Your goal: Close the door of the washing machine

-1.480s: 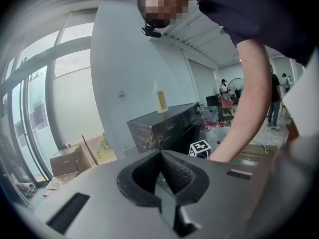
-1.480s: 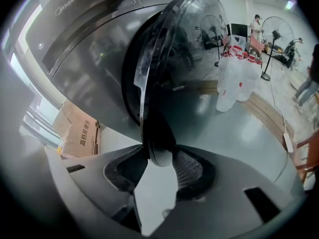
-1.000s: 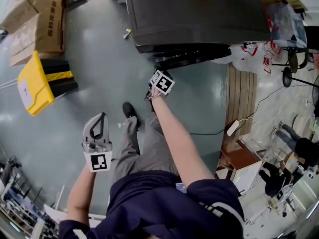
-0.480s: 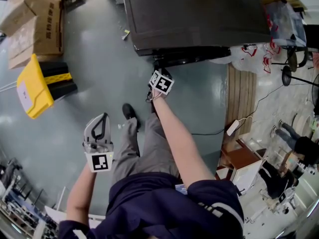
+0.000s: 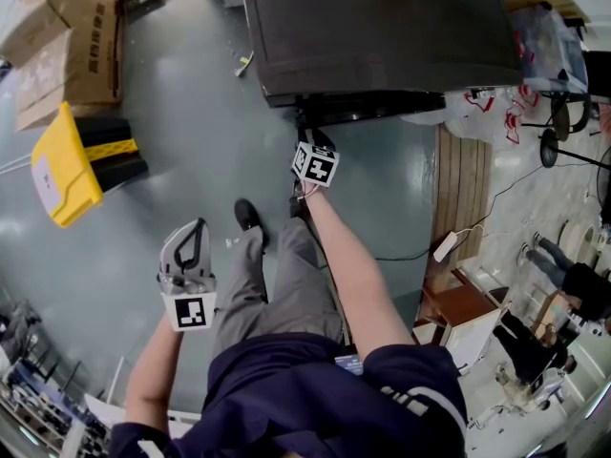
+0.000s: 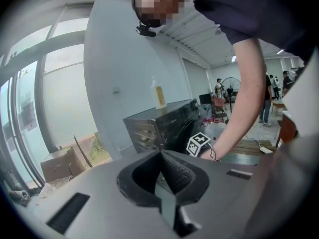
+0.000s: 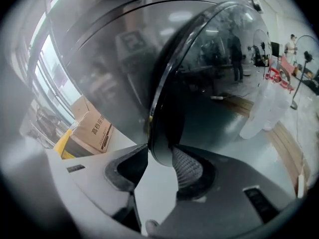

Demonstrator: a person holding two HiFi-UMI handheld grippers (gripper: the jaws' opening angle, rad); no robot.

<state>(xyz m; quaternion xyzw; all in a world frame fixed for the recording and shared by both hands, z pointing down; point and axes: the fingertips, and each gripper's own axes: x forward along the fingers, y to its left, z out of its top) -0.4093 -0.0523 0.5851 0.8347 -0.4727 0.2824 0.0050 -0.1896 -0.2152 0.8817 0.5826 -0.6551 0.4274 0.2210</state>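
Observation:
The dark washing machine (image 5: 382,27) stands at the top of the head view, its round glass door (image 5: 372,108) swung out at the front. My right gripper (image 5: 307,139) reaches to the door's left end. In the right gripper view the door (image 7: 214,73) fills the frame and its dark rim sits between the tips of my right gripper (image 7: 159,156), which is shut on it. My left gripper (image 5: 191,235) hangs off to the left over the floor, away from the machine. In its own view the left gripper (image 6: 160,156) is shut on nothing, and the machine (image 6: 159,123) is beyond it.
Cardboard boxes (image 5: 72,41) and a yellow and black case (image 5: 67,165) lie on the grey floor at left. A wooden pallet (image 5: 463,179) and plastic bags (image 5: 477,103) are right of the machine. My legs and a shoe (image 5: 248,213) are below the door.
My right hand has rolled on the door's rim and its marker cube has shifted slightly down and right. The left gripper has stayed put.

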